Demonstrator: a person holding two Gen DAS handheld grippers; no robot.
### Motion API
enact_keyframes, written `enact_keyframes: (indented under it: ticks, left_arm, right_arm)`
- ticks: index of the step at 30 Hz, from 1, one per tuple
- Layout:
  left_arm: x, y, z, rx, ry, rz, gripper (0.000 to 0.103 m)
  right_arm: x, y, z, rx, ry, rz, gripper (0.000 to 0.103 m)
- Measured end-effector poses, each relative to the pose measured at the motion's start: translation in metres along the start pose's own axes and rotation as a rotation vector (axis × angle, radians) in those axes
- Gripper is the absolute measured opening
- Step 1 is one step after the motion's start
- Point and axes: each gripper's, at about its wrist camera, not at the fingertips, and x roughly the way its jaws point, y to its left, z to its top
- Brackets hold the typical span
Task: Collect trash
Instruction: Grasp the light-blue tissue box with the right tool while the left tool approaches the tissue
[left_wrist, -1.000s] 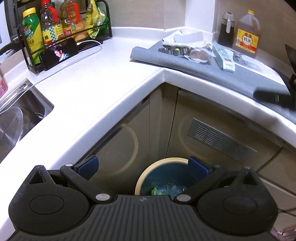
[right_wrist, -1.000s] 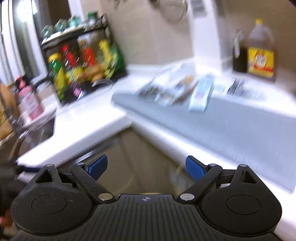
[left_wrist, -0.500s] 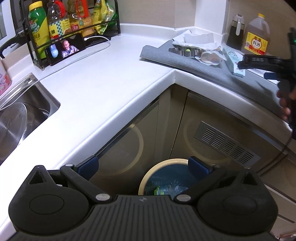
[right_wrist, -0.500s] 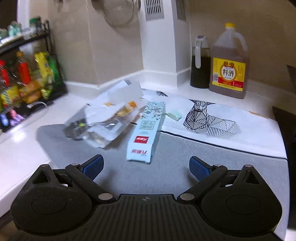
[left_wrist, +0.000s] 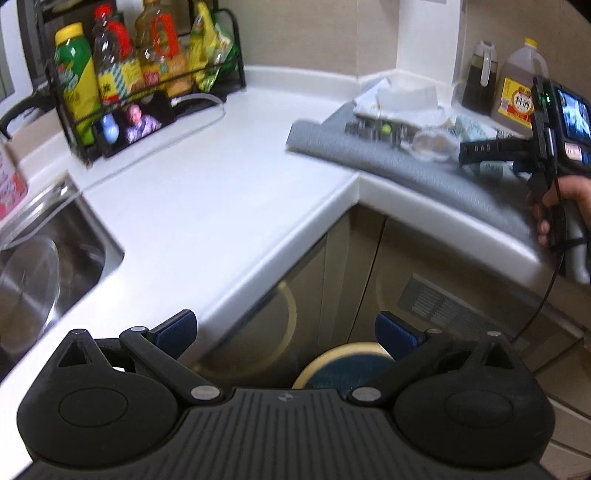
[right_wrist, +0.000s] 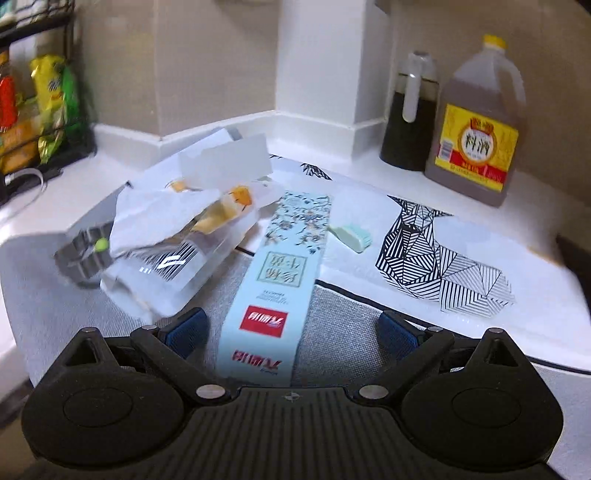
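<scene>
Crumpled white wrappers (right_wrist: 177, 236) are heaped at the far left of the grey mat (right_wrist: 332, 306) on the counter (left_wrist: 207, 192), with a pale blue carton (right_wrist: 273, 291) lying just beside them to the right, its near end reaching between the spread fingers of the right gripper (right_wrist: 291, 328), which is held wide and empty. A small mint piece (right_wrist: 351, 236) is seen further right, next to the carton's far half. The left gripper (left_wrist: 284, 328) is likewise wide and empty, kept low over the bin (left_wrist: 343, 362) on the floor below the counter corner. The carton appears to be the piece being approached; it would best be straddled across its narrow width near the close end and squeezed gently, since thin card may buckle, while the wrappers are left undisturbed. Compared with half a second ago, the right gripper has been brought closer, so the carton now sits larger and nearer the fingers, and the left view has swung slightly.
</scene>
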Motion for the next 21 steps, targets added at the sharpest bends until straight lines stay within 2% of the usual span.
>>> enact_keyframes:
  ticks: [2, 4, 6, 11, 14, 17, 21]
  left_arm:
    - [0.002, -0.005, 0.013, 0.006, -0.018, -0.013, 0.103]
    - [0.006, -0.010, 0.029, 0.005, -0.036, -0.024, 0.103]
    - [0.010, -0.016, 0.048, 0.007, -0.073, -0.026, 0.103]
    - [0.034, -0.026, 0.096, -0.006, -0.133, -0.011, 0.103]
    - [0.055, -0.030, 0.122, -0.036, -0.141, -0.029, 0.103]
    - [0.079, -0.041, 0.147, 0.005, -0.123, -0.072, 0.103]
    - [0.112, -0.060, 0.170, 0.075, -0.099, -0.038, 0.103]
  right_arm:
    - [-0.001, -0.003, 0.000, -0.001, -0.007, 0.008, 0.086]
    - [-0.003, -0.005, 0.000, -0.010, -0.013, 0.023, 0.052]
    - [-0.007, -0.011, -0.001, -0.004, -0.020, 0.032, 0.042]
    - [-0.016, -0.035, -0.007, 0.030, -0.016, 0.036, 0.042]
    - [-0.022, -0.047, -0.014, 0.006, -0.032, -0.002, 0.042]
    - [-0.024, -0.055, -0.023, -0.020, -0.053, -0.009, 0.042]
    - [-0.023, -0.059, -0.022, 0.000, -0.050, 0.000, 0.045]
